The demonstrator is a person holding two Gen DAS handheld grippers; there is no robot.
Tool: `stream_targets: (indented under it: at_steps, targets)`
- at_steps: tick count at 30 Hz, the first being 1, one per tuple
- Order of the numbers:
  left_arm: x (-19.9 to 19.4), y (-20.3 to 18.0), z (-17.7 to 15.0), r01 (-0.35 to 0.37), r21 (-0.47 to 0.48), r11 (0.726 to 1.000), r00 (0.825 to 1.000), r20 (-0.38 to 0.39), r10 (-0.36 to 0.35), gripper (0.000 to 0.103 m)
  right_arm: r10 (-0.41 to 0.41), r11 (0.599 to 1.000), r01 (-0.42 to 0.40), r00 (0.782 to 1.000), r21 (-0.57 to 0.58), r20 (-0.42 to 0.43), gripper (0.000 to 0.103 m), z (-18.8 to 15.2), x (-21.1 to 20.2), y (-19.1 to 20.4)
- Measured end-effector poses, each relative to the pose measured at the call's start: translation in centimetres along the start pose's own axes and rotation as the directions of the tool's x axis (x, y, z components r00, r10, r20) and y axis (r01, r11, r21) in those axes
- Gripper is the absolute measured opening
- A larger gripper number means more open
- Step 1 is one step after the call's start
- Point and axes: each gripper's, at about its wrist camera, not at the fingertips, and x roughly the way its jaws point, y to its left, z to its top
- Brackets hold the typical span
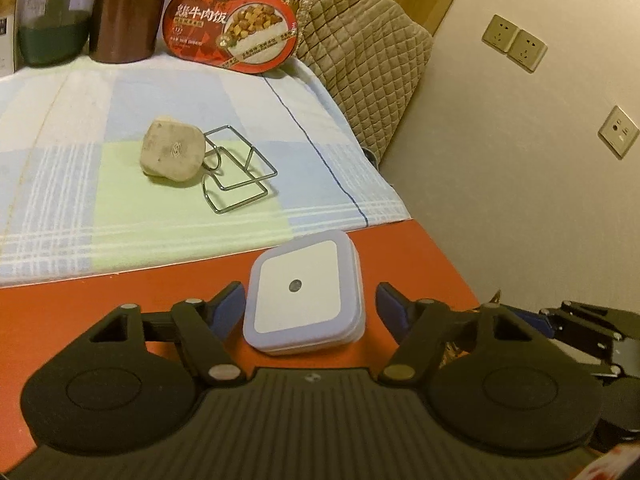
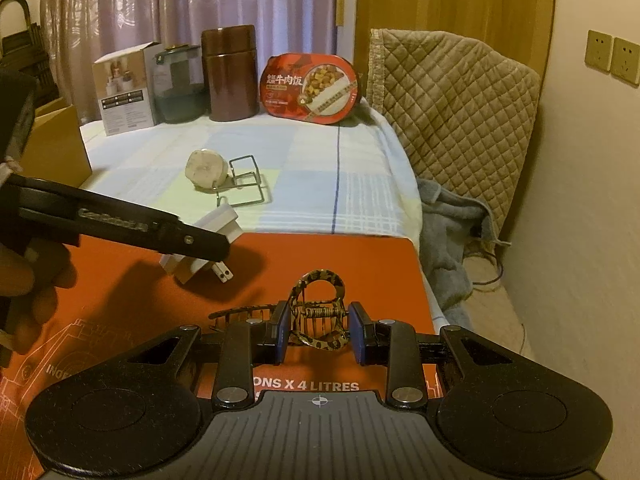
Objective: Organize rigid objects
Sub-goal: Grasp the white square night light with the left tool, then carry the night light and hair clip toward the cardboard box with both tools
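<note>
A white and lilac square plug-in night light (image 1: 306, 298) lies on the red box top (image 1: 80, 292) between the fingers of my left gripper (image 1: 310, 306), which is open with a gap on each side. In the right wrist view the same night light (image 2: 200, 252) shows its plug prongs under the left gripper arm (image 2: 120, 224). My right gripper (image 2: 320, 334) has its blue pads on both sides of a leopard-print hair claw clip (image 2: 318, 312), apparently shut on it. A beige stone-like block (image 1: 172, 154) leans on a wire rack (image 1: 236, 172) on the checked cloth.
At the back stand a red meal box (image 1: 232, 24), a brown canister (image 1: 128, 8), a green-tinted jar (image 1: 52, 12) and a carton (image 2: 124, 88). A quilted cover (image 2: 452, 92) and grey towel (image 2: 452, 216) lie on the right. The table edge drops off at right by the wall.
</note>
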Motion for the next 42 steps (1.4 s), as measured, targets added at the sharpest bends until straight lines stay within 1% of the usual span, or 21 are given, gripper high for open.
stream_targets:
  at_steps: [1, 5, 10, 14, 17, 20, 23, 27, 31, 36, 42]
  targets:
    - [0.2, 0.1, 0.0, -0.001, -0.008, 1.000, 1.000, -0.006, 0.001, 0.060, 0.000, 1.000, 0.000, 1.000, 0.000, 0.000, 0.027, 0.0, 0.1, 0.0]
    - [-0.1, 0.5, -0.2, 0.010, -0.028, 1.000, 1.000, -0.018, -0.011, 0.061, 0.001, 1.000, -0.001, 1.000, 0.006, 0.000, 0.027, 0.1, 0.1, 0.0]
    - [-2.3, 0.5, -1.5, -0.036, -0.026, 0.999, 0.998, -0.046, 0.035, 0.060, 0.005, 1.000, -0.005, 1.000, 0.014, 0.002, 0.027, 0.3, -0.1, 0.1]
    - [-5.2, 0.7, -3.4, -0.096, 0.014, 0.995, 0.994, -0.050, 0.097, 0.060, 0.015, 0.999, -0.015, 1.000, 0.034, 0.007, 0.027, 0.2, -0.9, 0.5]
    - [-6.6, 0.9, -4.6, -0.108, 0.023, 0.994, 0.993, -0.038, 0.109, 0.061, 0.030, 0.999, -0.031, 0.999, 0.019, 0.009, 0.027, -0.1, -1.5, 1.4]
    - [-6.8, 1.2, -5.3, -0.108, 0.022, 0.994, 0.993, -0.040, 0.109, 0.061, 0.039, 0.999, -0.039, 0.999, 0.023, 0.003, 0.027, -0.3, -1.7, 2.0]
    - [-6.6, 1.4, -5.3, -0.119, 0.026, 0.992, 0.992, -0.038, 0.120, 0.060, 0.042, 0.999, -0.042, 0.999, 0.033, -0.002, 0.027, -0.4, -1.9, 2.3]
    - [-6.6, 1.5, -5.2, -0.114, 0.021, 0.993, 0.992, -0.047, 0.115, 0.060, 0.042, 0.998, -0.042, 0.999, 0.038, -0.005, 0.027, -0.4, -2.5, 2.6]
    - [-7.4, 1.3, -5.2, -0.128, 0.016, 0.992, 0.990, -0.057, 0.129, 0.060, 0.040, 0.999, -0.040, 0.999, 0.033, -0.004, 0.027, -0.2, -3.1, 2.9]
    - [-10.0, 0.9, -4.8, -0.131, -0.003, 0.991, 0.991, -0.038, 0.131, 0.060, 0.042, 0.999, -0.042, 0.999, 0.032, 0.010, 0.027, 0.6, -4.3, 3.5]
    - [-15.1, -0.1, -3.9, -0.142, -0.020, 0.990, 0.990, 0.022, 0.142, 0.060, 0.054, 0.998, -0.055, 0.997, 0.022, 0.046, 0.027, 2.1, -6.9, 5.2]
